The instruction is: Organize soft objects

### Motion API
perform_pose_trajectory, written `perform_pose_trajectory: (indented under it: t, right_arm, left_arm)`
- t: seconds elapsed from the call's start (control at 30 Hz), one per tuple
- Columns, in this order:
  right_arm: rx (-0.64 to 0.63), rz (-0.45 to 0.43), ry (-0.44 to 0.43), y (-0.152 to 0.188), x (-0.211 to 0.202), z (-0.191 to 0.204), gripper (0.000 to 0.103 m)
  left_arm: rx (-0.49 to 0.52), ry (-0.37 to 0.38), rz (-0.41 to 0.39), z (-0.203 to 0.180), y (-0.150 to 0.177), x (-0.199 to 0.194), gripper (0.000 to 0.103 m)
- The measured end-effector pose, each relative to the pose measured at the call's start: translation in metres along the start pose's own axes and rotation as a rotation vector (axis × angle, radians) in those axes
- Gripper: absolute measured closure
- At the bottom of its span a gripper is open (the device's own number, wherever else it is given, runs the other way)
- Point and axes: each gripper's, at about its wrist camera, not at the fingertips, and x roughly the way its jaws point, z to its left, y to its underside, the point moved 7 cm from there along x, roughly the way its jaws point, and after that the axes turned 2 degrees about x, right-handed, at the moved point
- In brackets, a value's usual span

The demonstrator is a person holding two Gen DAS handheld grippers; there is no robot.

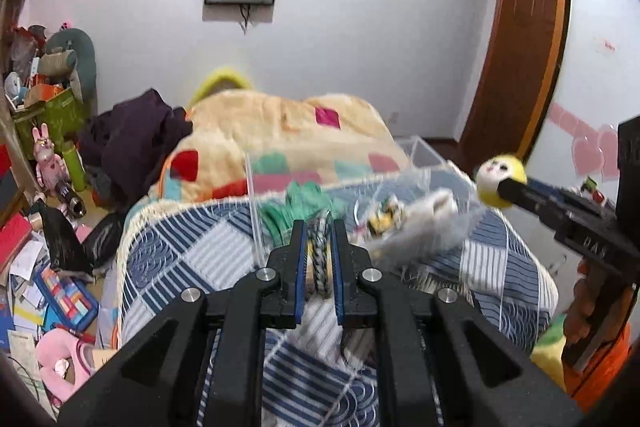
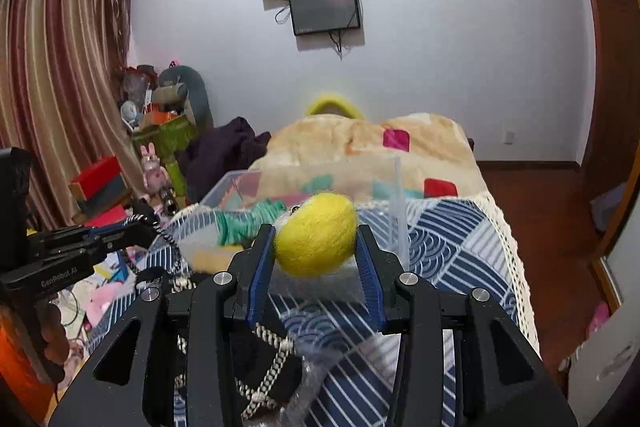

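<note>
My right gripper [image 2: 316,239] is shut on a yellow felt ball toy [image 2: 316,233] with a white face, held in the air above the bed; it also shows in the left wrist view [image 1: 498,185]. My left gripper [image 1: 319,233] is shut on a black-and-white braided cord [image 1: 320,259]; the cord [image 2: 170,247] hangs from it down to a black item [image 2: 260,367] on the bed. A clear plastic box [image 2: 394,195] on the bed holds a green soft item [image 2: 244,221] and small toys [image 1: 384,219].
A blue patterned quilt [image 2: 440,239] and a beige patchwork blanket [image 1: 280,131] cover the bed. Dark clothing [image 1: 132,135] lies at its left. The floor at left holds boxes, papers and a pink plush [image 1: 60,359]. A wooden door [image 1: 516,39] stands at right.
</note>
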Motion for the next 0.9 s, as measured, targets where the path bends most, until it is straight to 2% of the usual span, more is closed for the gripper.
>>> perform_pose_trajectory:
  t: [0.23,0.43,0.6,0.7,0.73,0.77,0.87,0.9]
  right_arm:
    - [-0.018,0.007,0.02,-0.012,0.025,0.005,0.066]
    - [-0.025,0.066,0.025,-0.008,0.054,0.007,0.066]
    - [-0.038,0.106,0.032,0.003,0.065,0.006,0.066]
    - [-0.027,0.113,0.033,0.003,0.067,0.003,0.065]
    - [-0.018,0.118,0.033,0.002,0.069,0.001,0.065]
    - [-0.014,0.122,0.033,0.001,0.07,0.001,0.065]
    - [-0.007,0.144,0.041,0.001,0.079,-0.002,0.064]
    - [-0.008,0.157,0.045,0.002,0.082,-0.002,0.064]
  left_arm:
    - [-0.016,0.002,-0.02,0.005,-0.02,0.022,0.092]
    - [0.008,-0.034,0.045,0.01,-0.013,0.046,0.092]
    - [0.012,-0.052,0.095,0.034,0.004,0.037,0.091]
    - [0.019,-0.081,0.123,0.049,0.013,0.03,0.07]
    - [0.02,-0.097,0.126,0.054,0.016,0.027,0.058]
    - [0.018,-0.114,0.124,0.06,0.019,0.023,0.05]
    - [-0.011,-0.124,0.124,0.076,0.028,0.013,0.038]
    - [-0.023,-0.127,0.135,0.081,0.033,0.012,0.036]
